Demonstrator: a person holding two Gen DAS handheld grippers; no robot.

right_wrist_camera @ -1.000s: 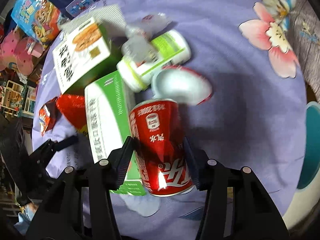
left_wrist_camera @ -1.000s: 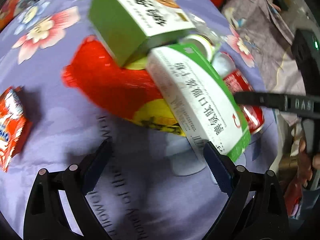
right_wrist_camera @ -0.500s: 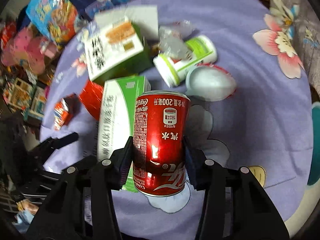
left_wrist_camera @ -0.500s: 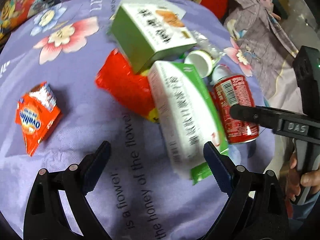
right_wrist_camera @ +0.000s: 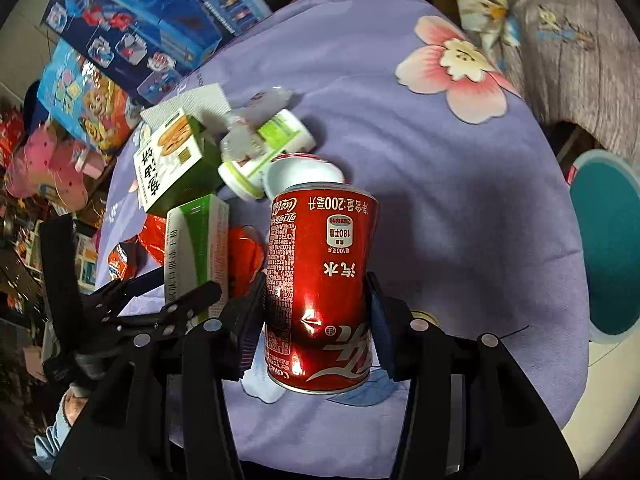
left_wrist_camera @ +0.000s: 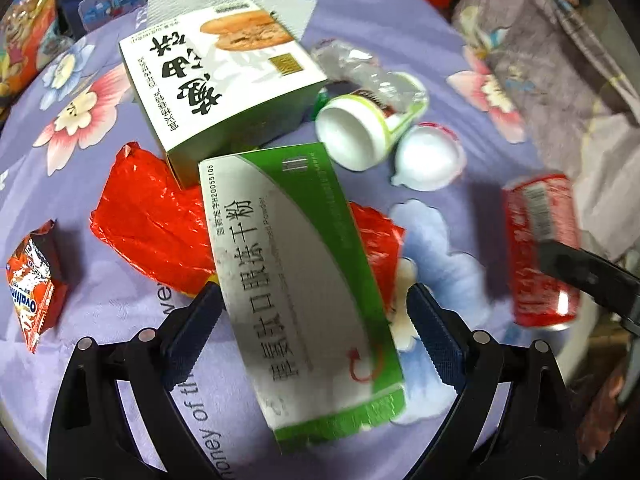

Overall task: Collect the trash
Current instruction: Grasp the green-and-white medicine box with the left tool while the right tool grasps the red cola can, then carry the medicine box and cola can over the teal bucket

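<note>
My right gripper (right_wrist_camera: pixel 316 316) is shut on a dented red cola can (right_wrist_camera: pixel 320 288) and holds it above the purple flowered cloth (right_wrist_camera: pixel 440 208); the can also shows in the left wrist view (left_wrist_camera: pixel 540 248). My left gripper (left_wrist_camera: pixel 312 324) is open, with its jaws on either side of a long green-and-white box (left_wrist_camera: pixel 296 272) without touching it. That box lies over a red plastic wrapper (left_wrist_camera: pixel 152 220). Behind it are a bigger green-and-white box (left_wrist_camera: pixel 224 80), a white cup on its side (left_wrist_camera: pixel 356 136), a white lid (left_wrist_camera: pixel 428 160) and crumpled clear plastic (left_wrist_camera: pixel 360 68).
A small orange snack packet (left_wrist_camera: pixel 32 296) lies at the left. Toy boxes (right_wrist_camera: pixel 132 28) line the cloth's far edge. A teal round container (right_wrist_camera: pixel 608 240) stands off the right edge. A grey flowered fabric (left_wrist_camera: pixel 560 60) lies at the right.
My right gripper has lifted the can higher and away to the right of the pile. My left gripper has moved forward so that its jaws straddle the long green-and-white box.
</note>
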